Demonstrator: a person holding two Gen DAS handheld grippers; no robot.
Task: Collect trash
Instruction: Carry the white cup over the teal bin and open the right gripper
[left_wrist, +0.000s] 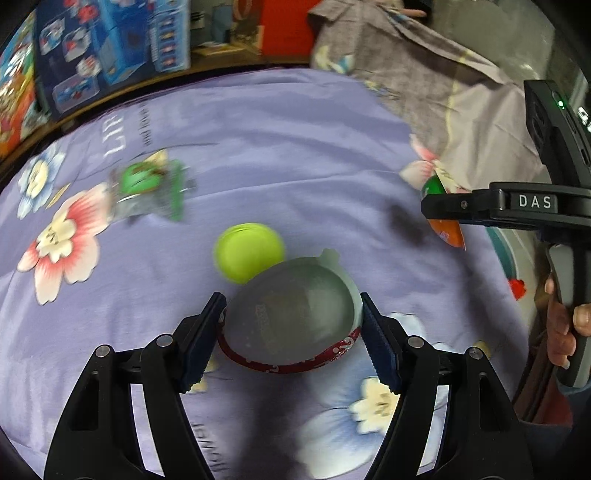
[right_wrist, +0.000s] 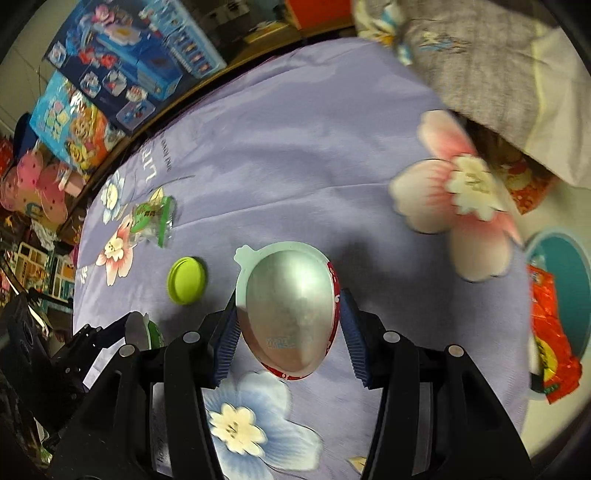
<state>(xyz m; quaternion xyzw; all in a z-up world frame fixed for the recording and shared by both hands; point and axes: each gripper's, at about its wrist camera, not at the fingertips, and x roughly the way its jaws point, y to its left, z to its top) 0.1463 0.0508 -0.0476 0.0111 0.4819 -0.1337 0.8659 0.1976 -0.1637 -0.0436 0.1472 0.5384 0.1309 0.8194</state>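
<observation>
A: Purple bedsheet printed with pink and blue flowers (right_wrist: 295, 155) covers the whole working surface, with bright toy boxes (left_wrist: 110, 48) stacked behind it. Where is the trash?

B: Each tool has one piece. The left gripper (left_wrist: 293, 332) holds a red-rimmed plastic cup with a peeled silver foil lid (left_wrist: 295, 321) between its jaws, which stand fairly wide with both pads against the cup's sides. The right gripper (right_wrist: 288, 314) clamps a second red-rimmed foil-lidded cup (right_wrist: 290, 314), jaws about half apart and pressed on its rim.

A: And what is left lying?

B: A round lime-green plastic lid (right_wrist: 186, 280) and a crumpled green-and-clear snack wrapper (right_wrist: 155, 221), both loose on the sheet. A teal bin with a red wrapper inside (right_wrist: 554, 295) sits off the bed's right edge.

A: How will the cups behave?

B: I judge them light, thin-walled and easy to crush, with slick foil. Gripping across the stiffer rim seems safest. The wrapper looks limp and slippery, so pinch a raised fold
</observation>
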